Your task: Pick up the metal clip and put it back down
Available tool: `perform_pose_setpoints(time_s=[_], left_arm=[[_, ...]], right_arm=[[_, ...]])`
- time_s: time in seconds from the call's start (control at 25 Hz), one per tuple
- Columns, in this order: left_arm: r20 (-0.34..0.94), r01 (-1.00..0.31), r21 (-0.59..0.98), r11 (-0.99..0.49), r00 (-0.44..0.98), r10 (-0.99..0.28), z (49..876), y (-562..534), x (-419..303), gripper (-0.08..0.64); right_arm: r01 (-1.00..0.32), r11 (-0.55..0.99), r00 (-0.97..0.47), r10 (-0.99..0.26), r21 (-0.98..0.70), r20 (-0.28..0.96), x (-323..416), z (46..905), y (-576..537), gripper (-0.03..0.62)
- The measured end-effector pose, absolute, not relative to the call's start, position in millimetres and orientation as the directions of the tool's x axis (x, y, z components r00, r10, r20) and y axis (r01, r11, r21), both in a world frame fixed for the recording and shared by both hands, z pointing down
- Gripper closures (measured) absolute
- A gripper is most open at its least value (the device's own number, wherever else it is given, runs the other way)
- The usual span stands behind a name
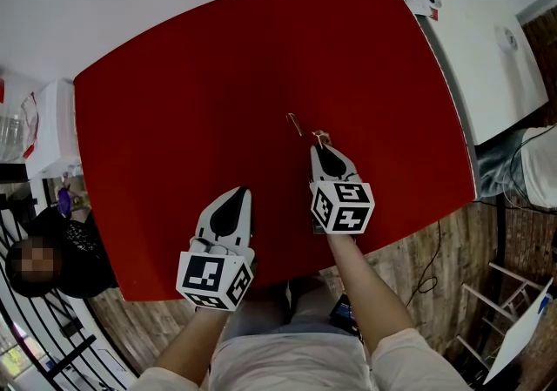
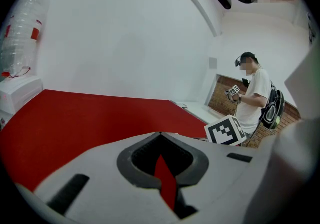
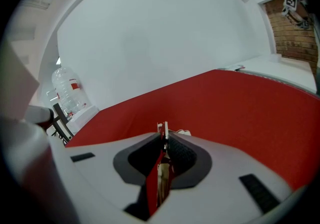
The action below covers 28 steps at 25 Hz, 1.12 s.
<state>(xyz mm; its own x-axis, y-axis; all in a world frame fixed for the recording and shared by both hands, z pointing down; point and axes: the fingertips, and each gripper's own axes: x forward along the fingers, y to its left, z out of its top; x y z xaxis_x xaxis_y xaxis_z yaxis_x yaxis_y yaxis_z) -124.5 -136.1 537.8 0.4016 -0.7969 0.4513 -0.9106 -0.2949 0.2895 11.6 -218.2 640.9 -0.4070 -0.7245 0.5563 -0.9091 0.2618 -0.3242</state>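
Evidently the metal clip [image 3: 163, 129] is pinched in the right hand-held gripper [image 1: 322, 145], low over the red surface [image 1: 174, 102]. The pick-up looks done; setting down and release remain. The left hand-held gripper [image 1: 237, 194] is clenched and empty.

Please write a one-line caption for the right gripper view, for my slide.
The right gripper pinches a thin metal clip between its dark pads, with the red table beyond.

2 hand-held grippers [image 1: 237, 195] [image 1: 320, 149], 1 metal clip [image 3: 163, 129], 1 red table [image 1: 218, 76].
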Motion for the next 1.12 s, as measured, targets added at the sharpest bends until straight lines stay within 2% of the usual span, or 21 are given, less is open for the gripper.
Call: perform_pose_setpoints(time_s=[0.64,1.12], left_arm=[[0.456,-0.911,0.292,-0.292,0.401,-0.795,540,-133,-125,0.568],[0.458,-0.914,0.288,-0.285,0.393,-0.798,540,-127,-125,0.568]], right_arm=[[-0.926,0.251,-0.375,-0.713,-0.283,0.593,25,651,-223,0.509],[-0.934,0.252,-0.355,-0.720,-0.253,0.596,35,648,-224,0.506]])
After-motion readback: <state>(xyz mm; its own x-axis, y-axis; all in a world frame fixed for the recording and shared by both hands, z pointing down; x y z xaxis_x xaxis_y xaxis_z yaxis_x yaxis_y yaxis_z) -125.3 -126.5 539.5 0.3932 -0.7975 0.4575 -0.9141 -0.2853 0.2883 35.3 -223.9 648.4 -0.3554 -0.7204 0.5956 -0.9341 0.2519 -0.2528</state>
